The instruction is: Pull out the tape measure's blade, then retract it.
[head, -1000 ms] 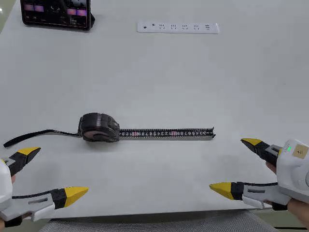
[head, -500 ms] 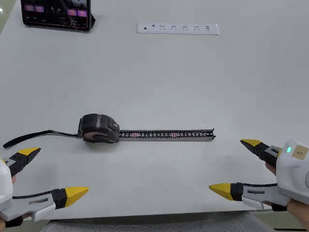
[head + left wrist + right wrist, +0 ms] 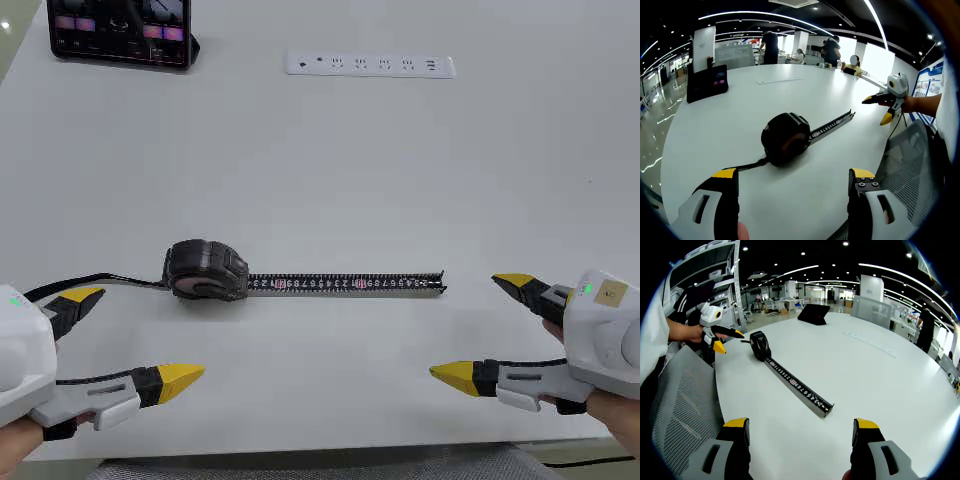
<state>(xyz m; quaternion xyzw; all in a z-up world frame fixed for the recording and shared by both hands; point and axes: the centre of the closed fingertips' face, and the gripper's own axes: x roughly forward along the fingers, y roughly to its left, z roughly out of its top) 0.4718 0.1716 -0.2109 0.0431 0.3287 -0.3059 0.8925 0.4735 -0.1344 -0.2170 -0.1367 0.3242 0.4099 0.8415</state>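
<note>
A black tape measure case (image 3: pixel 206 269) lies on the white table (image 3: pixel 330 170), its blade (image 3: pixel 345 283) pulled out to the right and lying flat. A black strap (image 3: pixel 95 283) trails left from the case. My left gripper (image 3: pixel 140 336) is open near the table's front left, a short way in front of the case (image 3: pixel 786 138). My right gripper (image 3: pixel 492 326) is open at the front right, just beyond the blade's hooked end (image 3: pixel 824 410). Neither one touches the tape. The case (image 3: pixel 760 345) lies at the far end of the blade in the right gripper view.
A white power strip (image 3: pixel 370 65) lies at the back of the table. A dark tablet (image 3: pixel 122 28) with a lit screen stands at the back left. A grey mesh chair (image 3: pixel 682 405) sits at the table's near edge. People stand far behind the table (image 3: pixel 770 45).
My left gripper has come up and to the right, closer to the case. The right gripper has shifted slightly up and left. The tape has not moved.
</note>
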